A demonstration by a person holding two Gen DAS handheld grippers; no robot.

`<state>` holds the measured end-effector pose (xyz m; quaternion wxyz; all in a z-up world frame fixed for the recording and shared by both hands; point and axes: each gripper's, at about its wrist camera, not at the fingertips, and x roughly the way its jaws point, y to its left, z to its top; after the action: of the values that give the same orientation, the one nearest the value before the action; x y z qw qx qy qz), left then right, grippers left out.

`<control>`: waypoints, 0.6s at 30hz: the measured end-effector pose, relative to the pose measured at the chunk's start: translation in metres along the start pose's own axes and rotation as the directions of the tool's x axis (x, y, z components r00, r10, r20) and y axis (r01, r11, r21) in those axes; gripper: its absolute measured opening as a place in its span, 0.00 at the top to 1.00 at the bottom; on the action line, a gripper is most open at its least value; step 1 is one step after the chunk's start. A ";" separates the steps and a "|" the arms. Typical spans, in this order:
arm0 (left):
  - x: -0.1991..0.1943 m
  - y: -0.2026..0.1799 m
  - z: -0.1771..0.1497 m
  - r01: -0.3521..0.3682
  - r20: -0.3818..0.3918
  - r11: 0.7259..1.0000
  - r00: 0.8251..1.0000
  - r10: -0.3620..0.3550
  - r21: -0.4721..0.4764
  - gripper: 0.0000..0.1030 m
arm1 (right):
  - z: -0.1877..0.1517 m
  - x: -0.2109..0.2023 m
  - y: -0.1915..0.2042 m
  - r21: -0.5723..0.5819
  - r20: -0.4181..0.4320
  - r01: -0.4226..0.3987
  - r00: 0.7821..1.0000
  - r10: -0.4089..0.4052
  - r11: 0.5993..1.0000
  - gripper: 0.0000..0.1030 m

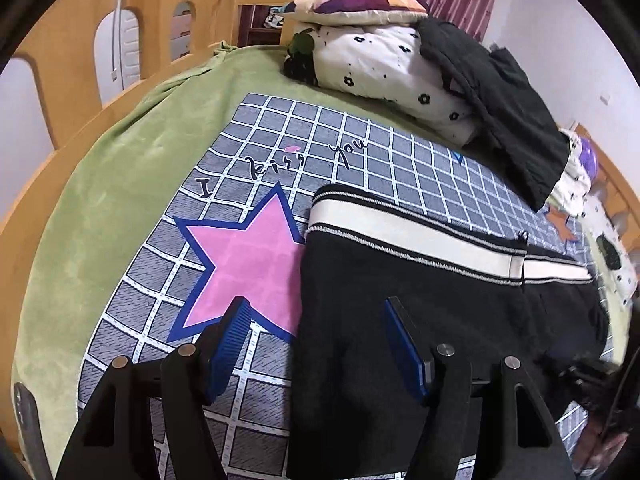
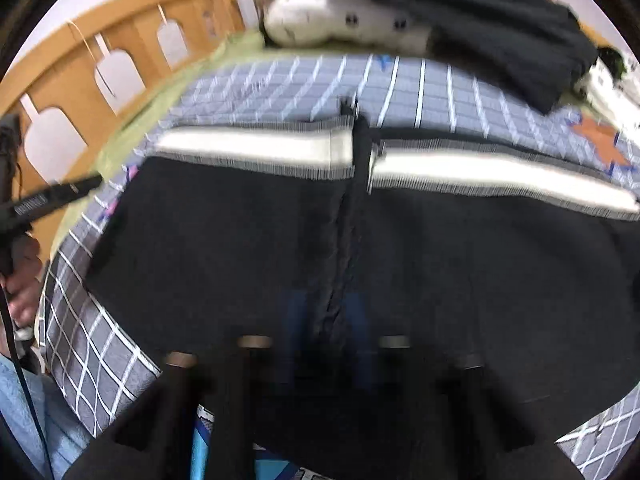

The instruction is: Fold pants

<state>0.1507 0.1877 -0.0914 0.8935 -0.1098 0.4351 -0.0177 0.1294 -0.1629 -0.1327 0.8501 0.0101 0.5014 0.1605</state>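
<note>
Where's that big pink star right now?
In the left wrist view, the pink star is printed on the grid-pattern sheet, just left of the black pants.

The pants (image 1: 400,320) lie on the mat (image 1: 360,140) beneath the left tongs (image 1: 316,328); pillows (image 1: 380,64) sit beyond, bed rail (image 1: 72,92) left.

Black gripper arms with round silver screws, ribbed blue fingers (image 1: 230,344), a thin black cable (image 2: 20,380), pale blue trousers (image 2: 24,412).
</note>
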 end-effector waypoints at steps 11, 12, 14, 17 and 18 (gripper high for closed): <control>0.000 0.007 0.002 0.067 0.000 0.997 0.998 -0.067 -0.049 0.37 | -0.036 -0.037 0.015 0.012 0.118 -0.041 0.992 0.039 0.999 0.95; 0.000 0.009 0.003 0.069 -0.001 0.996 0.998 -0.069 -0.054 0.36 | -0.041 -0.021 0.016 0.008 0.058 -0.012 0.998 0.011 1.000 0.91; -0.001 0.013 0.002 0.063 0.001 0.996 0.998 -0.063 -0.063 0.37 | -0.041 -0.012 0.012 0.025 0.045 -0.033 0.998 0.032 0.999 0.89; -0.002 0.020 0.001 0.066 -0.001 0.995 0.998 -0.067 -0.076 0.36 | -0.026 -0.026 0.010 0.042 0.108 -0.071 0.992 0.066 0.997 0.65; -0.002 0.022 0.001 0.066 -0.004 0.995 0.998 -0.067 -0.080 0.36 | -0.015 -0.030 0.010 0.050 0.145 -0.062 0.988 0.055 0.997 0.55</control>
<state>0.1489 0.2092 -0.0945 0.8859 -0.1600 0.4344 -0.0302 0.1004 -0.1643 -0.1134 0.8783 0.0593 0.4426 0.1706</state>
